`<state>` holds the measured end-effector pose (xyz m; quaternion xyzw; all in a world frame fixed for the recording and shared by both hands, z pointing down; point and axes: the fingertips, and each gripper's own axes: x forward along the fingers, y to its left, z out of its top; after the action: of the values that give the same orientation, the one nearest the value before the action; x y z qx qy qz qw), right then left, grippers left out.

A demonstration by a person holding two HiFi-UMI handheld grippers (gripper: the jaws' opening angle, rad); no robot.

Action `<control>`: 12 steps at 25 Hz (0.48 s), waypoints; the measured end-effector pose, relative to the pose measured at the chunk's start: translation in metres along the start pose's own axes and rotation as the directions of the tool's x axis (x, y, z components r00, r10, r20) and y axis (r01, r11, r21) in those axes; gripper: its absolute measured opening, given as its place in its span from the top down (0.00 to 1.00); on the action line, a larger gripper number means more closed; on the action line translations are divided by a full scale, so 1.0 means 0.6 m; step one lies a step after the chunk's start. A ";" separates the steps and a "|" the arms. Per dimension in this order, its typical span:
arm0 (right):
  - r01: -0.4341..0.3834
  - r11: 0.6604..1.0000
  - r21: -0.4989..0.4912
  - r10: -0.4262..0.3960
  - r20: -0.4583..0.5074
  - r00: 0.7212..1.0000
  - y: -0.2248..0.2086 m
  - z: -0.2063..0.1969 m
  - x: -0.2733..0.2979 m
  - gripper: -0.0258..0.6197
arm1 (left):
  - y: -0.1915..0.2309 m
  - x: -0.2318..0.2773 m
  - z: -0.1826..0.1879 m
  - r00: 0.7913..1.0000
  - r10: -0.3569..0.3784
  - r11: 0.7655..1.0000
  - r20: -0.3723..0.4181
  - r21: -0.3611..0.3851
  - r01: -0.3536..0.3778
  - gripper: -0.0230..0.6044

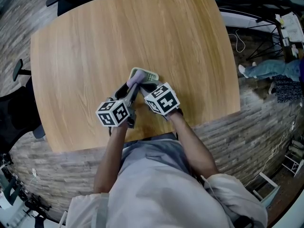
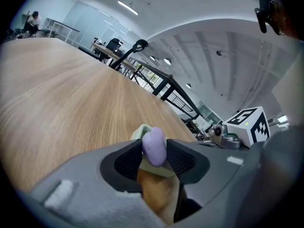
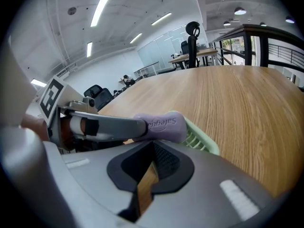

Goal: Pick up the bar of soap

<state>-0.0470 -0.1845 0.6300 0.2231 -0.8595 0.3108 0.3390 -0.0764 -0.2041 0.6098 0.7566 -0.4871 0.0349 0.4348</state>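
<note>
Lilac and waisted in the middle, the bar of soap [image 2: 155, 145] was clamped between the two black ribbed pads [image 2: 181, 159] of the left gripper [image 2: 155, 158], one pad pressing on each broad face, so that the bar stood on its edge. It sat directly over the pale green soap dish [image 1: 150, 75]. The views did not show whether its lower edge touched the slotted floor of the dish or hung just clear of it. In the right gripper view raised brand lettering ran along the bar's upper face, upside down.

The left gripper reached to the dish from the person's side, and its marker cube [image 1: 114, 113] sat well back from the dish, towards the person's body. The right gripper [image 3: 153, 148] lay just beside the left one at the near edge of the dish. Its jaws were together with nothing between them, and only a thin sliver of wood showed below where the pads met. Its marker cube [image 1: 162, 99] was nearer to the dish than the left one.

The dish lay on a light wooden table [image 1: 95, 56], towards the person's edge. Far beyond the dish, past the table, stood desks and black office chairs [image 3: 192, 30].
</note>
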 end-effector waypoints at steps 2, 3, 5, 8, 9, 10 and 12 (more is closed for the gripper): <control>0.002 1.000 0.003 -0.002 0.003 1.000 0.001 -0.002 0.001 0.96 | 0.001 -0.002 -0.002 1.000 -0.001 1.000 -0.001 -0.007 0.001 0.70; 0.002 1.000 0.005 -0.002 0.006 1.000 0.002 -0.003 0.000 0.96 | 0.001 -0.002 -0.003 1.000 -0.001 1.000 -0.001 -0.011 0.001 0.70; -0.001 1.000 0.009 0.001 0.010 1.000 0.002 -0.003 -0.001 0.96 | 0.000 -0.003 -0.003 1.000 0.000 1.000 0.001 -0.015 0.000 0.71; -0.013 1.000 0.017 0.013 0.016 1.000 0.002 -0.002 -0.003 0.96 | -0.003 -0.003 -0.001 1.000 -0.007 1.000 0.005 -0.025 0.008 0.71; -0.017 1.000 0.022 0.017 0.019 1.000 0.002 -0.003 -0.004 0.96 | -0.003 -0.003 -0.001 1.000 -0.014 0.999 0.007 -0.036 0.015 0.72; -0.020 0.999 0.027 0.020 0.022 1.000 0.002 -0.003 -0.004 0.96 | -0.003 -0.004 0.000 1.000 -0.022 0.999 0.010 -0.047 0.023 0.72; -0.020 0.999 0.041 0.019 0.027 0.999 0.001 -0.005 -0.006 0.96 | -0.003 -0.006 0.001 0.999 -0.034 0.998 0.014 -0.055 0.035 0.72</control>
<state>-0.0435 -0.1815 0.6288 0.2259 -0.8595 0.3286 0.3199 -0.0769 -0.2016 0.6065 0.7527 -0.4775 0.0089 0.4531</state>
